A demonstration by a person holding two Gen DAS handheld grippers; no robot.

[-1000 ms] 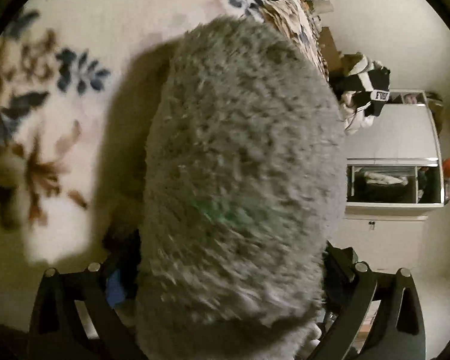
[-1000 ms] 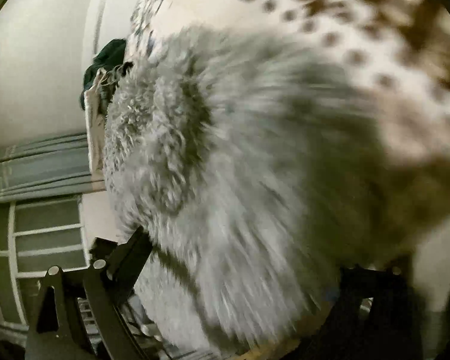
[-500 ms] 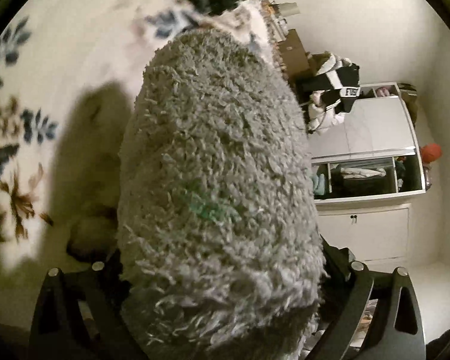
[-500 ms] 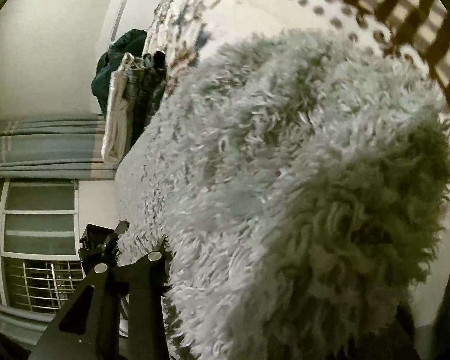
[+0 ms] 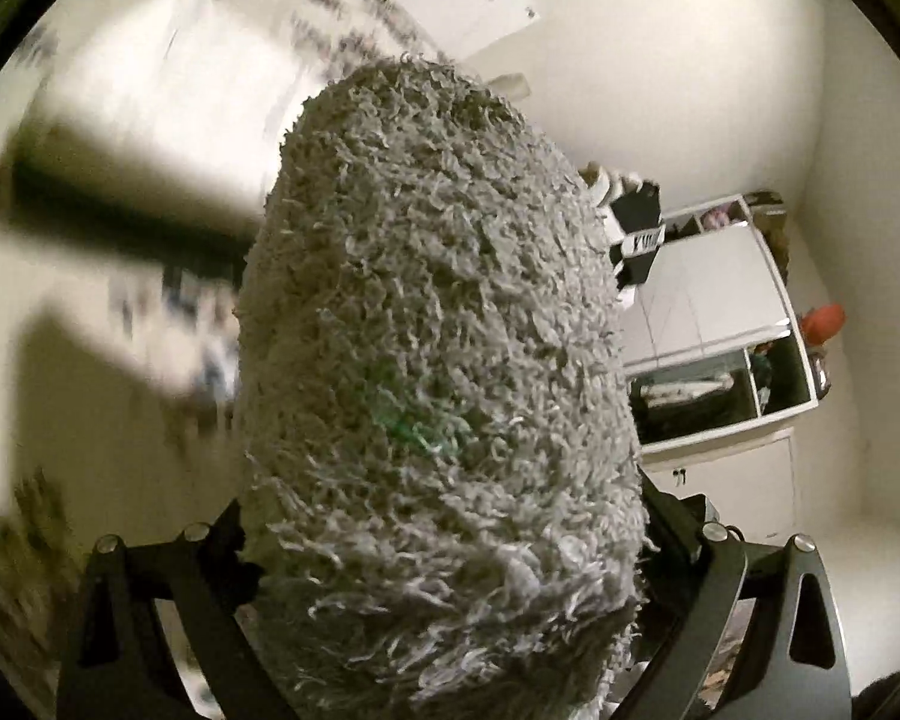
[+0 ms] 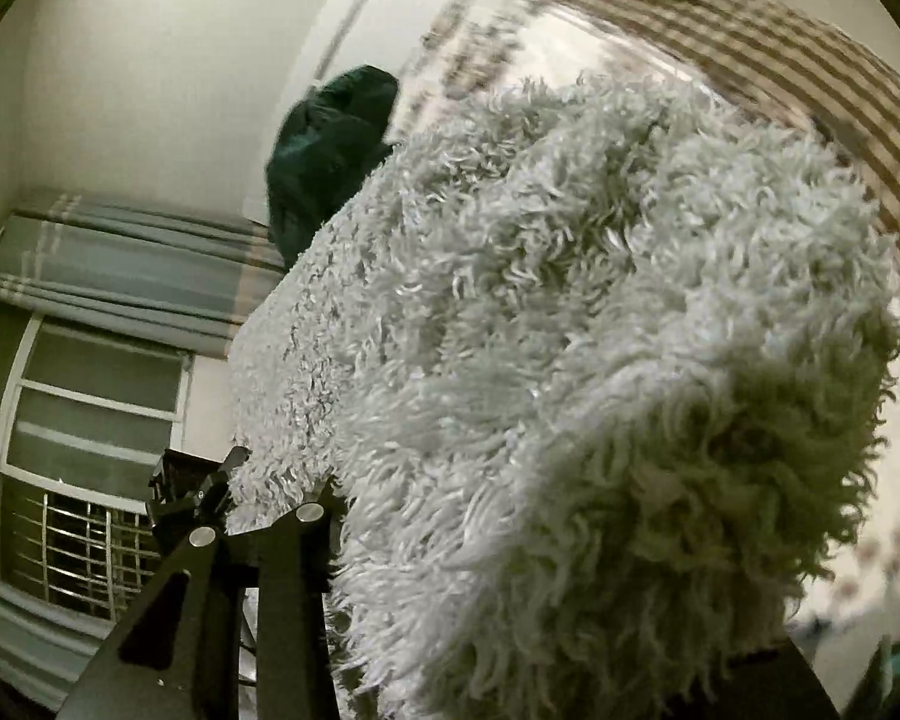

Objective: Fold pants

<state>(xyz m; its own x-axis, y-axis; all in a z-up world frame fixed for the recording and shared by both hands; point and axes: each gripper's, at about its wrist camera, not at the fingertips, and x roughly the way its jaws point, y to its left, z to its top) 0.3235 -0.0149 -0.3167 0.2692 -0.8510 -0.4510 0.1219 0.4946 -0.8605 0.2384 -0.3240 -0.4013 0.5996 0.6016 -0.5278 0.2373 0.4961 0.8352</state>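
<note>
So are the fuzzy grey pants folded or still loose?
Cannot tell. The fuzzy grey pants are bunched between both grippers, the left gripper and right gripper, filling both views and hiding any fold.

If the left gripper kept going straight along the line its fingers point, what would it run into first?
The fluffy grey pants: the left gripper is shut on them, and they fill the view directly ahead. Whatever lies beyond is hidden.

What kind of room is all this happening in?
Most likely a bedroom in a home. There is a bed with a floral cover, a white cabinet with open shelves holding belongings, and a curtained window. Fluffy grey pants fill most of both views.
</note>
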